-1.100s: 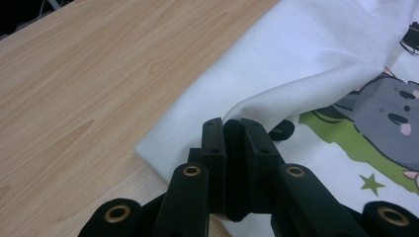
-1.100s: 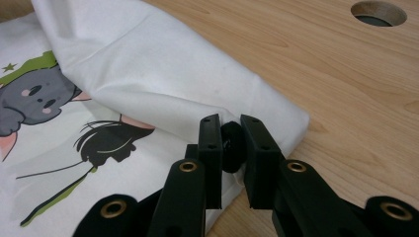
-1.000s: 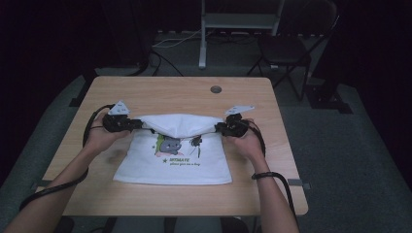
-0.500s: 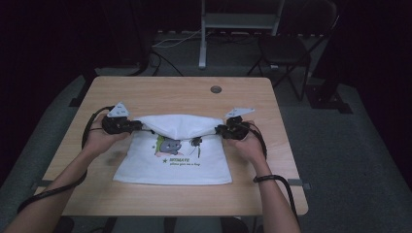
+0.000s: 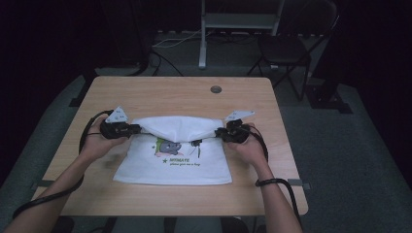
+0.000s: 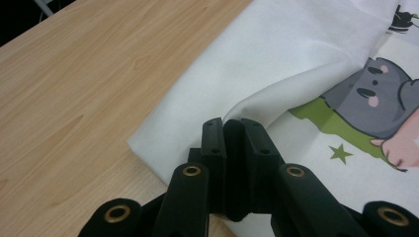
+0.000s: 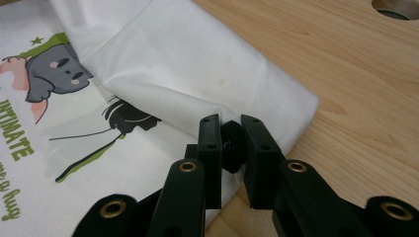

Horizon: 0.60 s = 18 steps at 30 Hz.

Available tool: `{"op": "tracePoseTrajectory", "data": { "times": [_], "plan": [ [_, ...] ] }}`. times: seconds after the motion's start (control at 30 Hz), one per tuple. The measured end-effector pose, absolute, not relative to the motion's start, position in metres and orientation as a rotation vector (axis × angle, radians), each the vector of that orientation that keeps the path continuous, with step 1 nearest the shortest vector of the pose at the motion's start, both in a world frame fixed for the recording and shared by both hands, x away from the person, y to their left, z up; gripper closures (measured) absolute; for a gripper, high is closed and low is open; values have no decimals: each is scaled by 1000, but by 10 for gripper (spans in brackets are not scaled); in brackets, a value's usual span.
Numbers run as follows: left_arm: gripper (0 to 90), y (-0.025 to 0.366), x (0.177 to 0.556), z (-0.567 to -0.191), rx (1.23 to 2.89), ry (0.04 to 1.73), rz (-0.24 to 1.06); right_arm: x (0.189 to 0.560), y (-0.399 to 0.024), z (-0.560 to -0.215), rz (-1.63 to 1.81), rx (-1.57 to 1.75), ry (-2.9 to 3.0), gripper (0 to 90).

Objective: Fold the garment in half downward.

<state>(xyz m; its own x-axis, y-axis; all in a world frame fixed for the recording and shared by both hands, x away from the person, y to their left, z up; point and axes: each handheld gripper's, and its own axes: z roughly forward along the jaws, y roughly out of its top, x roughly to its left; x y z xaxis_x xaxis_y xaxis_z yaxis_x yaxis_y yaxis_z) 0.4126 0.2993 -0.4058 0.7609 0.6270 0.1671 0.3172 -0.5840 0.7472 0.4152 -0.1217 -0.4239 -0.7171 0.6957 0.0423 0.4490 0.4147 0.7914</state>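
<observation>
table: light wood table, round hole near far edge | floor: grey carpet | far: dark chair far right, pale metal stand, cables | room: dark, table lit

Bare table lies beyond both grippers. Between the left gripper and right gripper the folded white cloth bulges up.

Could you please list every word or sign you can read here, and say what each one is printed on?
"INTIMATE": green capitals on the white cloth, beside the cartoon print; its start may be cut off.
"...a hug": end of the smaller green line below it; the rest is out of frame.
In the high view both lines are too small to read.
</observation>
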Motion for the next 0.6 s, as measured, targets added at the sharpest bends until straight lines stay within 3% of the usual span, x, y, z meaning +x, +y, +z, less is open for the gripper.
{"op": "tracePoseTrajectory", "data": {
  "times": [0.6],
  "plan": [
    [814, 303, 398, -403, 2217, 663, 568, 404, -119, -422, 1195, 940, 2399, 799]
  ]
}}
